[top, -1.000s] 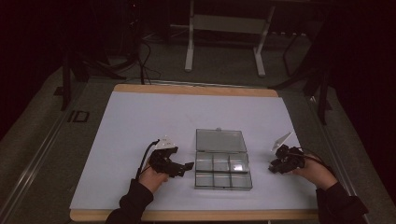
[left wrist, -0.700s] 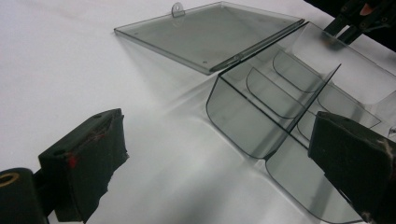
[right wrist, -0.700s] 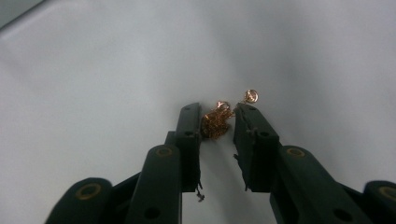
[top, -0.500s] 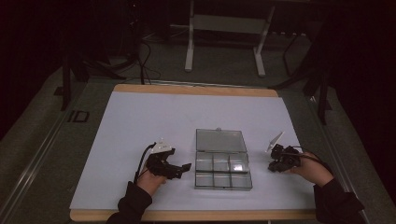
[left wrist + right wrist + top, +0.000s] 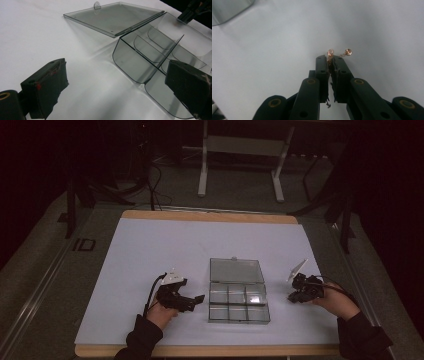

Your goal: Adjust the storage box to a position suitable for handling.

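Jaws just closed, pinching copper chain (image 5: pixel 331 54) at tips.

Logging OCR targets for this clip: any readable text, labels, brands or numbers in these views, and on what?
"ID": that is how the small dark mark on the floor left of the table seems to read, too small to be sure.
Nothing to read on the clear compartment box, its lid, the left gripper or the right gripper.
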`<state>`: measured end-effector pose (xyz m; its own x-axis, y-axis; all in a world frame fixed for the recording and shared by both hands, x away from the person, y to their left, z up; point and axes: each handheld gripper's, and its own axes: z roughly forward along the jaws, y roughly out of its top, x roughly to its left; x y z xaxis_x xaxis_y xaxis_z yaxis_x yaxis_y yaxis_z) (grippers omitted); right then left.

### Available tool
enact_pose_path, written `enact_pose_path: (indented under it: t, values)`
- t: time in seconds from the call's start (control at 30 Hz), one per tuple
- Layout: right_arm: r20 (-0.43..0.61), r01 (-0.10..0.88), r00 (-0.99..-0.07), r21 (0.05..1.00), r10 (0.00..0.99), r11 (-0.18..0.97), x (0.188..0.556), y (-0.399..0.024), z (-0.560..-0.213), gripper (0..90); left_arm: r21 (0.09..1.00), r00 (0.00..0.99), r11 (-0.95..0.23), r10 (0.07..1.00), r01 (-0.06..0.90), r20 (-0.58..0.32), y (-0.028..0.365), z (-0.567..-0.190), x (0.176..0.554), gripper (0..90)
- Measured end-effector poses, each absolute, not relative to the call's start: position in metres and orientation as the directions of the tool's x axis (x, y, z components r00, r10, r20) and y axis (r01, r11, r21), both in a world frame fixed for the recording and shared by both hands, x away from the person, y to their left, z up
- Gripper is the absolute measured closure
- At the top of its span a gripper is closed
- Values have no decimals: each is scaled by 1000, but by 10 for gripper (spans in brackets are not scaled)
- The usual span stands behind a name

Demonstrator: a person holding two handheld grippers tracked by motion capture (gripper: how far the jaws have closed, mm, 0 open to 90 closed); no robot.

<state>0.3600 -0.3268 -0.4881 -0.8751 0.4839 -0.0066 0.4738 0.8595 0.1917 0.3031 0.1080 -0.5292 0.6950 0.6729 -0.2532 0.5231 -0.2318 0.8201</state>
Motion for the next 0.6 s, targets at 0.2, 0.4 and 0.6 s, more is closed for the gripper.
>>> enact_pose_path:
  t: [0.2,0.4,0.6]
  values:
    - [-18,463,-878,217,478,859,358,-328,-475,842,818,697,-237,671,523,-251,107,-530,303,47]
    - [-29,452,-881,234,471,860,356,-327,-464,842,819,699,-240,671,521,-248,107,-530,303,47]
    - [-40,441,-885,250,465,862,355,-327,-454,842,820,699,-237,670,521,-250,107,-530,303,47]
